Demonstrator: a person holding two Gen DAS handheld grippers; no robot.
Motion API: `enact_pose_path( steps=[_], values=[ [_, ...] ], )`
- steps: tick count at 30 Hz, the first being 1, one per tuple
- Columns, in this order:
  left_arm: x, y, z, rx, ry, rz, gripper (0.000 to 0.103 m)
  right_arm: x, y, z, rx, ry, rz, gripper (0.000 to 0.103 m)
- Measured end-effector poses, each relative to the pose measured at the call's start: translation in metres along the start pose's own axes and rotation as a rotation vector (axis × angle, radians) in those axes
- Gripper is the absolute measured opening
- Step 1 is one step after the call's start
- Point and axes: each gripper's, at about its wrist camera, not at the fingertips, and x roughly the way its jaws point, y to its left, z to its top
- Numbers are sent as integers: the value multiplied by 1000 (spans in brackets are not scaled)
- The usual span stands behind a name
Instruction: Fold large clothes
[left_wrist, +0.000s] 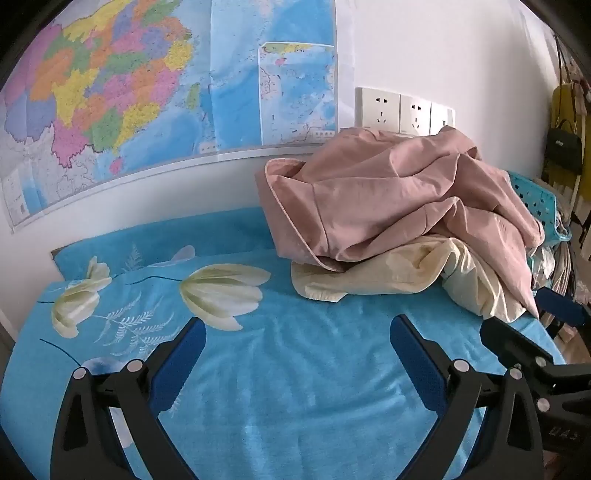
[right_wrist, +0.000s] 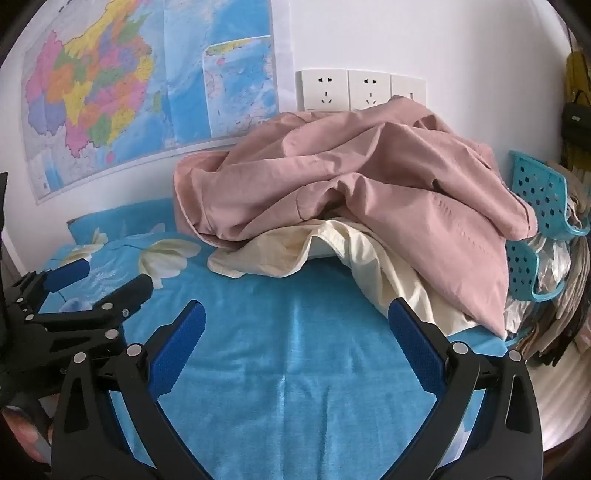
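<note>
The bed (left_wrist: 295, 369), spread with a plush turquoise blanket printed with pale cream flowers, fills the lower half of both views and lies bare in front; on the wall behind hangs a glossy, multicoloured map (left_wrist: 147, 92) at eleven o'clock, with white wall sockets (left_wrist: 399, 110) at one o'clock; the pink garment (right_wrist: 351, 177), a thin woven cloth full of soft creases, sits heaped at about one o'clock on the bed against the wall, draped over a crumpled cream garment (right_wrist: 266, 258) whose edge spills toward the centre; a perforated turquoise plastic basket (right_wrist: 539, 206) stands at three o'clock beside the heap; by the look of it nothing is folded yet, so the whole task remains; the left gripper (left_wrist: 297, 332) and right gripper (right_wrist: 295, 317) hover over bare blanket, jaws spread wide and empty, short of the clothes.
</note>
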Motion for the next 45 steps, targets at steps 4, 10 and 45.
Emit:
enact_pose_path(
  steps=[4,10,45],
  values=[
    [1,-2,5,-14,2,15,97,5,-1,1,-7,5,-6,98],
    [-3,1,6,-31,-20,10,97,-4,-1,2,-9,-25,-11,98],
    [-1,2,10,-48,-26,11,97,-1,-6,6,-8,-44,-45,98]
  ],
)
